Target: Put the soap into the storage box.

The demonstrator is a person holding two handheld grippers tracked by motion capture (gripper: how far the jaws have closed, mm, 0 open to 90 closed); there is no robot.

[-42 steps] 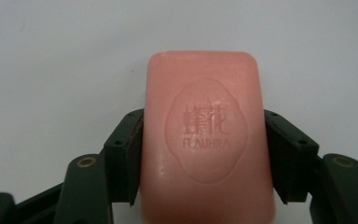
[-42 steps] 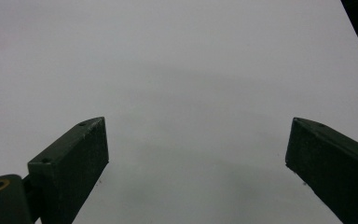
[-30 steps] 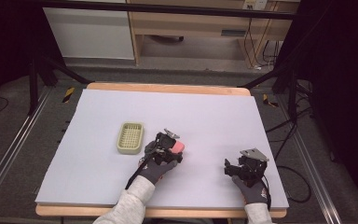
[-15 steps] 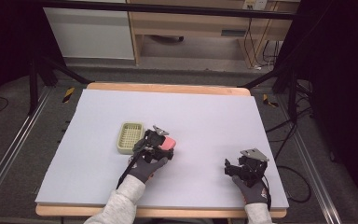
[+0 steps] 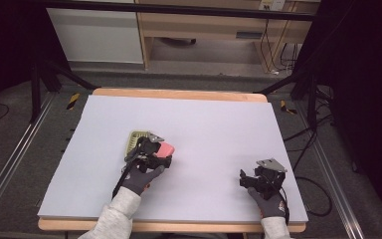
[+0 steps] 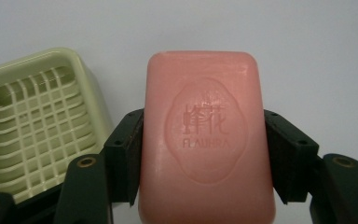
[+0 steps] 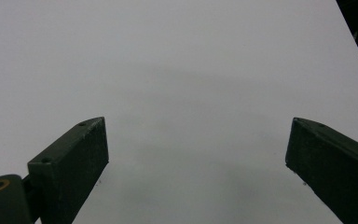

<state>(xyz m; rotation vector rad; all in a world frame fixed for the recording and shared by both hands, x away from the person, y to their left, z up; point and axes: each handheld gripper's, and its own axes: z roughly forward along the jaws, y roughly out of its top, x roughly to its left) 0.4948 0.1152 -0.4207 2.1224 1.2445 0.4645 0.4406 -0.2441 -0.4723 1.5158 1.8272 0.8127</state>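
While the left gripper [image 6: 204,154] clamps the pink soap [image 6: 205,140] beside the green dish [image 6: 37,121], the right gripper [image 7: 196,154] rests with jaws apart.

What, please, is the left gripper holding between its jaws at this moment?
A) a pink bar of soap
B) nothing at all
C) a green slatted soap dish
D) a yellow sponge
A: in the left gripper view, the black jaws of the left gripper press on both long sides of the pink bar of soap, while the green soap dish sits beside it on the table.
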